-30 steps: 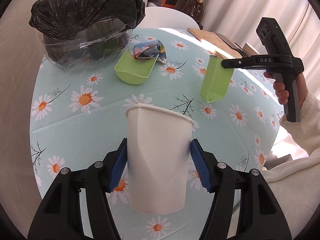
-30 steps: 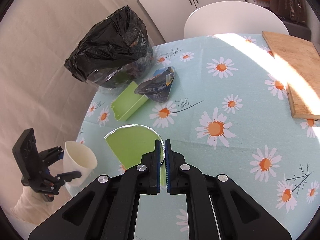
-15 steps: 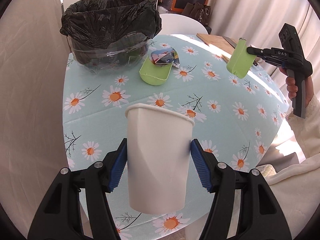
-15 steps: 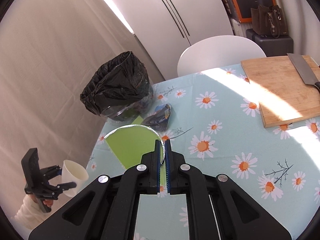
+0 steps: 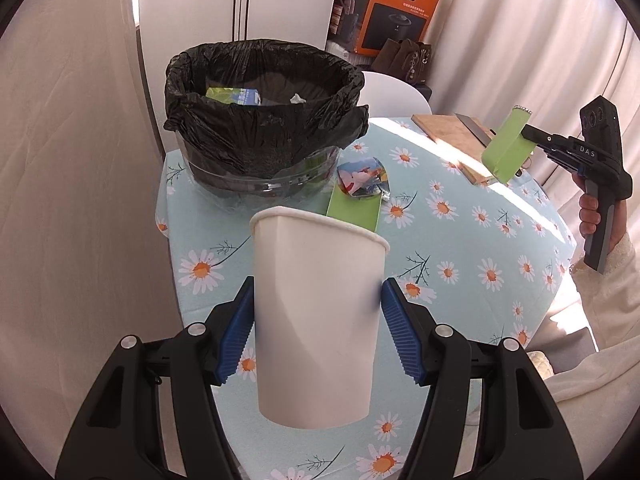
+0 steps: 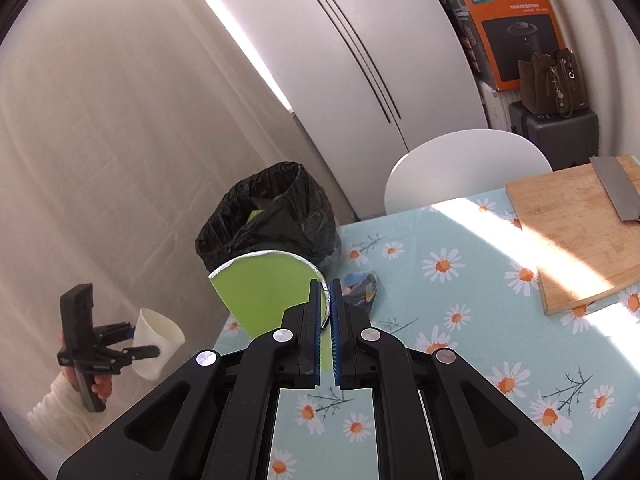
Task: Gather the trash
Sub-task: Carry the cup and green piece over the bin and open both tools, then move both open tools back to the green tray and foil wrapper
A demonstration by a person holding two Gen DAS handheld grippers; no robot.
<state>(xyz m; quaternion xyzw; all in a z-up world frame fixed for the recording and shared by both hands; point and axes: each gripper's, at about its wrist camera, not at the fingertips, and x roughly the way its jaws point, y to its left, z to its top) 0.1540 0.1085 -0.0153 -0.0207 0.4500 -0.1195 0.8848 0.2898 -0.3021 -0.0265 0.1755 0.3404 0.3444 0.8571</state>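
My left gripper [image 5: 317,334] is shut on a white paper cup [image 5: 316,316], held upright above the near table edge; it also shows in the right wrist view [image 6: 154,338]. My right gripper [image 6: 328,312] is shut on the rim of a green cup [image 6: 266,292], held in the air to the right [image 5: 508,148]. A clear bin lined with a black bag [image 5: 264,120] stands at the far left of the table, with some trash inside. A crumpled snack wrapper [image 5: 362,180] lies on a green tray [image 5: 354,210] in front of the bin.
A wooden cutting board [image 6: 580,228] with a cleaver [image 6: 616,188] lies at the table's far right. A white chair [image 6: 464,168] stands behind the table. The daisy tablecloth [image 5: 452,256] covers the round table. Curtains hang left and right.
Both grippers have risen with their cups. The view now looks down into the bin's open top, and the green cup is higher above the table.
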